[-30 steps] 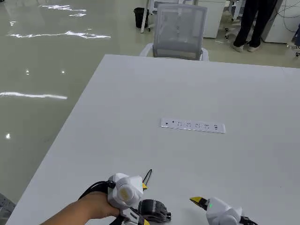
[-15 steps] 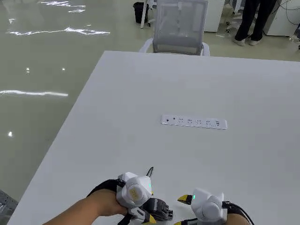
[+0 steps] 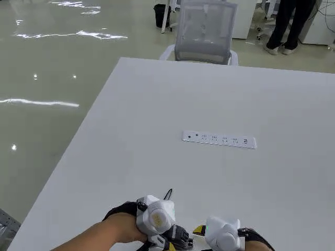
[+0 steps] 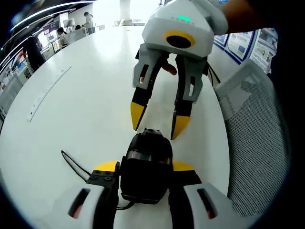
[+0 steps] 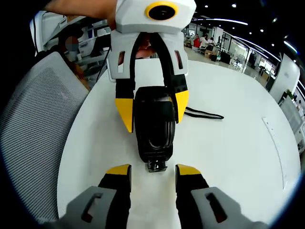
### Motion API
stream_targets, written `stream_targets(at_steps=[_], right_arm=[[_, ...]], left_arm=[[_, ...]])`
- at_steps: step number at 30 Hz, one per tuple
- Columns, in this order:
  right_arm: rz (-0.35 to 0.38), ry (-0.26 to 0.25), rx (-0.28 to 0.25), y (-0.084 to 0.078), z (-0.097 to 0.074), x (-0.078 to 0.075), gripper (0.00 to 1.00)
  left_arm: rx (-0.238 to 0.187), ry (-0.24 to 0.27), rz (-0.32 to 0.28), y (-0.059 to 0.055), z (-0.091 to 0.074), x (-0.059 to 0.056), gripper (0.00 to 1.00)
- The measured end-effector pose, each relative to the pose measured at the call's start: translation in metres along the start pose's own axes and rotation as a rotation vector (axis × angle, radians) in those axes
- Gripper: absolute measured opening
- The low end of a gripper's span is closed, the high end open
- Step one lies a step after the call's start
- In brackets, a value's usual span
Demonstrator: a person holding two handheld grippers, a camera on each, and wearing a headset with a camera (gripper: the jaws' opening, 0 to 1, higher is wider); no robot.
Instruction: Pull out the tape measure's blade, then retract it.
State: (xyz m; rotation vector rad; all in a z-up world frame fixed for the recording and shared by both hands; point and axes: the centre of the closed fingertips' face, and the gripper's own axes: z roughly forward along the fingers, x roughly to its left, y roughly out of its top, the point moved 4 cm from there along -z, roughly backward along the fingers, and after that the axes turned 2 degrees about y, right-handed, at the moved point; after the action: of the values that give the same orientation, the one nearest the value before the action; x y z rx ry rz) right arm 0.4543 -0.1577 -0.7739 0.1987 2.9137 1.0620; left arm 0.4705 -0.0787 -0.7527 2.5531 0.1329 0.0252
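The left claw (image 4: 145,166) is clamped across the sides of the black tape measure (image 5: 153,125). This pins the case against the desk (image 3: 209,104) so it cannot slide when the blade is drawn. The case's mouth faces the right claw (image 5: 153,171), which meets it head-on with its yellow-tipped jaws apart. The metal end hook (image 5: 156,166) sits right at the opening between those tips. From the right gripper view it looks not yet pinched, though the fisheye makes that hard to be sure of. Lining up nose to nose like this lets the right claw grab the hook and pull straight back along the blade's own line, with the left claw serving as the anchor. The case's thin black wrist strap (image 5: 205,114) trails loose on the desk off to one side of the left claw, clear of the pulling path. A white power strip (image 3: 219,139) lies well beyond both claws. Compared with a second ago, the right claw has closed most of the gap to the left one. It stood well apart then and now sits just beside the case, while the left claw's hold looks unchanged.
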Motion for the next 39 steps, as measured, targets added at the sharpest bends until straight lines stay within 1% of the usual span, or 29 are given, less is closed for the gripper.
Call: stream_targets(at_steps=[2, 3, 5, 6, 7, 8, 10, 11, 12, 16, 19, 22, 24, 25, 29, 33, 36, 39], right_arm=[[-0.002, 0.003, 0.005, 0.000, 0.000, 0.000, 0.35], [0.000, 0.006, 0.004, -0.001, 0.002, 0.000, 0.34], [-0.003, 0.011, 0.009, -0.001, 0.003, 0.000, 0.32], [-0.006, 0.011, 0.012, -0.001, 0.004, 0.000, 0.31], [-0.011, 0.011, 0.013, -0.001, 0.005, -0.001, 0.31], [-0.016, 0.012, 0.015, -0.002, 0.006, -0.001, 0.28], [-0.051, 0.014, 0.037, -0.002, 0.005, -0.001, 0.23], [-0.048, 0.012, 0.037, -0.002, 0.007, -0.002, 0.20], [-0.051, 0.016, 0.040, -0.003, 0.007, -0.002, 0.21], [-0.058, 0.010, 0.049, 0.000, 0.006, -0.006, 0.16], [-0.047, 0.019, 0.047, 0.003, 0.008, -0.005, 0.17], [-0.030, 0.020, 0.064, 0.003, 0.012, -0.004, 0.20], [-0.068, 0.003, 0.079, 0.002, 0.011, -0.007, 0.17], [-0.064, 0.007, 0.082, 0.002, 0.011, -0.005, 0.15], [-0.059, 0.007, 0.093, 0.002, 0.013, -0.006, 0.15], [-0.008, 0.019, 0.103, 0.001, 0.015, -0.008, 0.16], [0.001, 0.020, 0.107, 0.001, 0.015, -0.007, 0.15], [0.014, 0.022, 0.126, 0.001, 0.015, -0.007, 0.14]], left_arm=[[0.003, -0.001, 0.006, 0.000, 0.001, 0.000, 0.37], [0.010, 0.006, 0.027, 0.000, 0.002, -0.001, 0.36], [0.033, 0.032, 0.116, -0.002, 0.003, 0.000, 0.35], [0.044, 0.043, 0.139, -0.002, 0.004, 0.000, 0.34], [0.047, 0.046, 0.142, -0.002, 0.004, 0.000, 0.34], [0.040, 0.035, 0.123, -0.002, 0.004, 0.000, 0.34], [0.023, 0.028, 0.127, -0.003, 0.003, 0.002, 0.33], [0.023, 0.026, 0.121, -0.002, 0.004, 0.002, 0.33], [0.024, 0.025, 0.118, -0.002, 0.004, 0.002, 0.33], [0.036, 0.022, 0.114, -0.002, 0.005, 0.003, 0.33], [0.040, 0.018, 0.107, -0.002, 0.005, 0.003, 0.33], [0.048, 0.020, 0.100, -0.001, 0.006, 0.003, 0.33], [0.055, 0.018, 0.101, -0.001, 0.006, 0.003, 0.33], [0.055, 0.018, 0.099, -0.001, 0.006, 0.003, 0.33], [0.055, 0.019, 0.095, -0.002, 0.006, 0.003, 0.33], [0.055, 0.020, 0.090, -0.002, 0.006, 0.003, 0.33], [0.055, 0.022, 0.089, -0.002, 0.006, 0.003, 0.33], [0.051, 0.024, 0.088, -0.003, 0.006, 0.004, 0.33]])
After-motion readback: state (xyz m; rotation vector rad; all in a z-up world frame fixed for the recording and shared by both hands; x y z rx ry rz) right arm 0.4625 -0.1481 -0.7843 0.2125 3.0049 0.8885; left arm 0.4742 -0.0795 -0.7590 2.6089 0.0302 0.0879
